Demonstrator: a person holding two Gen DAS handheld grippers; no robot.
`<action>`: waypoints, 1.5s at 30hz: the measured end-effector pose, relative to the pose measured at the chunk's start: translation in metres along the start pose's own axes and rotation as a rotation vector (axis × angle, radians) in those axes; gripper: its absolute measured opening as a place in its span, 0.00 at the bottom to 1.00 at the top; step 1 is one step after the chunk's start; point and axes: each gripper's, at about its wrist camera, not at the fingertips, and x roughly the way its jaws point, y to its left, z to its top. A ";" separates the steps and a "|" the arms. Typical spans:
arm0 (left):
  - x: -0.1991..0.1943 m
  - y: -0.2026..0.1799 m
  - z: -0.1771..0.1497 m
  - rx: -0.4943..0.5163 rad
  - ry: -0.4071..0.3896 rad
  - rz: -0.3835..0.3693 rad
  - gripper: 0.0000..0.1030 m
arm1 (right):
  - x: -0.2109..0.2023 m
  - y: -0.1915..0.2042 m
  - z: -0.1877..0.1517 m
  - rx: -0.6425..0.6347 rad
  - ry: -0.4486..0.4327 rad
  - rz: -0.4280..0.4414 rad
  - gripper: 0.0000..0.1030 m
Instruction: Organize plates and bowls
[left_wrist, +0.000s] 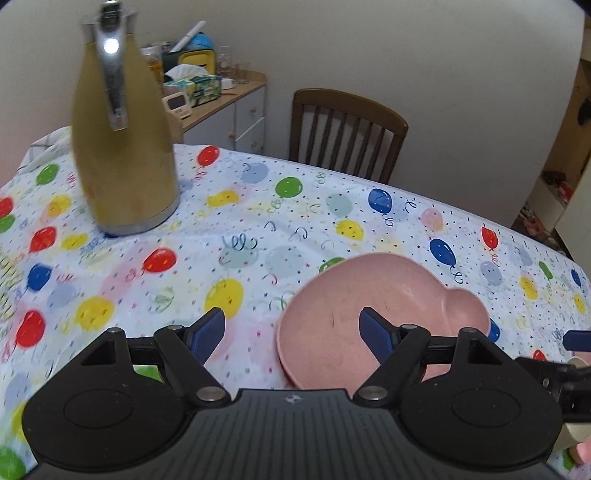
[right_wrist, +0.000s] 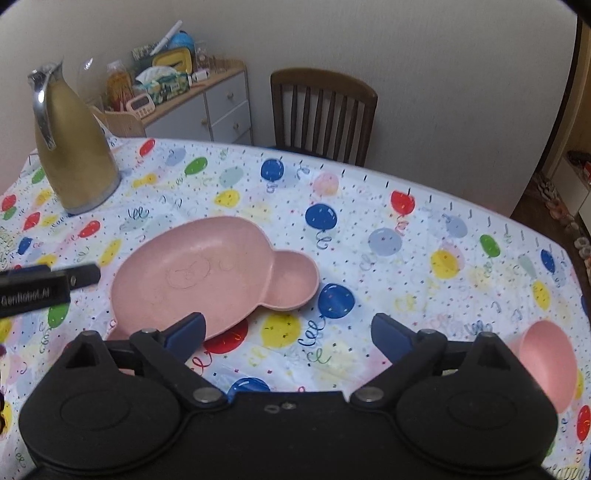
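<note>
While both sets of jaws are standing wide open and gripping nothing, you are hovering the left gripper (left_wrist: 291, 326) and right gripper (right_wrist: 288, 332) over the pink plate (right_wrist: 207, 266) lying on the tablecloth (right_wrist: 369, 206). The pink bowl (right_wrist: 550, 365) is sitting well apart, probably the next pickup.

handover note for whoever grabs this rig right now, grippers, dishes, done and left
Left gripper: open, empty, hovering at the near left edge of the pink plate.
Right gripper: open, empty, over bare tablecloth between the plate and the pink bowl.
Plate lies flat mid-table; bowl sits apart at the right. The gold thermos jug stands far left.
Done: nothing stacked.
Left: probably bring plate and bowl together.
</note>
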 end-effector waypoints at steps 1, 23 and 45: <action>0.007 0.000 0.004 0.023 0.006 -0.013 0.77 | 0.005 0.002 0.000 0.008 0.010 0.001 0.92; 0.117 -0.017 0.043 0.194 0.161 -0.170 0.62 | 0.081 0.022 0.006 0.257 0.189 0.060 0.52; 0.099 -0.003 0.031 0.135 0.251 -0.231 0.20 | 0.077 0.018 0.001 0.248 0.233 0.096 0.12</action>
